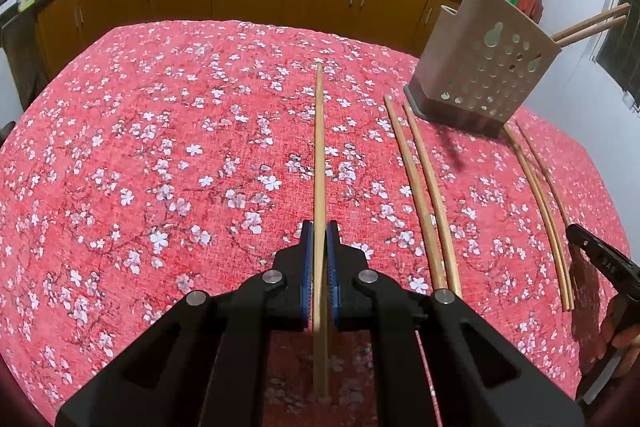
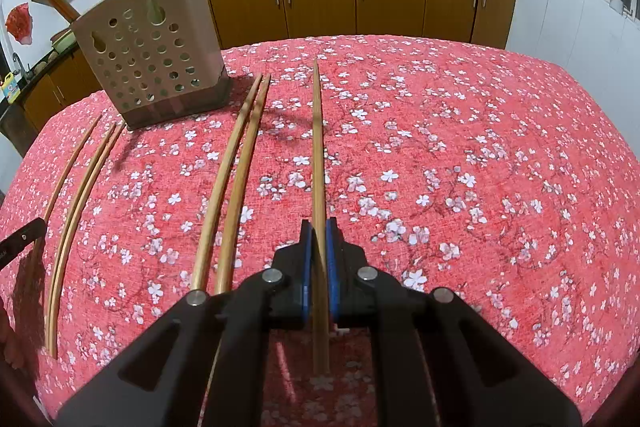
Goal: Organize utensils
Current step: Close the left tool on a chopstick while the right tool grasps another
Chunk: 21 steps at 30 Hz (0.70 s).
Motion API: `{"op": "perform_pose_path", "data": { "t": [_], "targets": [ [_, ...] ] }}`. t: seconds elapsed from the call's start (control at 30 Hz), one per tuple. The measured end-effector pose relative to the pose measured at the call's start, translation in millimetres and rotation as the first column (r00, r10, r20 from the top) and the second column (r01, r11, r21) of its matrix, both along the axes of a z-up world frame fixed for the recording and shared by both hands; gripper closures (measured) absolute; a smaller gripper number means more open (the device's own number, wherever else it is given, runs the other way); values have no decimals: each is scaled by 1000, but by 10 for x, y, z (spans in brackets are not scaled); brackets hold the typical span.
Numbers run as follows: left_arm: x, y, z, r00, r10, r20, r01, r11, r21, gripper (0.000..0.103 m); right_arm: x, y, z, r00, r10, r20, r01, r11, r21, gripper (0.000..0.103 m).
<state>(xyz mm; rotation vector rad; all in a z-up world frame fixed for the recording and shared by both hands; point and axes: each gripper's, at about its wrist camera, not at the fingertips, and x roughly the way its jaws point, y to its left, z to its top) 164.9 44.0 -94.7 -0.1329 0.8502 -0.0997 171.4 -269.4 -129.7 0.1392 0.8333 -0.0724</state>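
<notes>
Left gripper clenched on one chopstick, right gripper clenched on another. Two loose pairs flat on floral tablecloth beside perforated holder. No readable writing.

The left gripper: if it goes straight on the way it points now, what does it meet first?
Probably the tablecloth. The left gripper, shut on a chopstick, points down at bare cloth. The perforated holder and the nearest chopstick pair lie off to the right, though depth is unclear.
</notes>
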Motion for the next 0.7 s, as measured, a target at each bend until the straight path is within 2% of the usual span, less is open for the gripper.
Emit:
{"op": "perform_pose_path", "data": {
  "t": [0.23,0.37,0.5,0.7],
  "targets": [
    [-9,-19,12,1000,5,-1,-5,1000,-6,95,3,0,7,1000,0,0,0,1000,0,95],
    [-60,-79,15,1000,-13,-1,14,998,57,95,-50,28,9,1000,7,-2,-7,1000,-2,95],
    [-79,-71,11,1000,-14,-2,14,999,42,95,-77,2,7,1000,11,0,-11,1000,17,95],
    [-65,-72,19,1000,-17,-2,17,998,56,95,-82,-13,13,1000,13,2,-13,1000,19,95]
  ]
}}
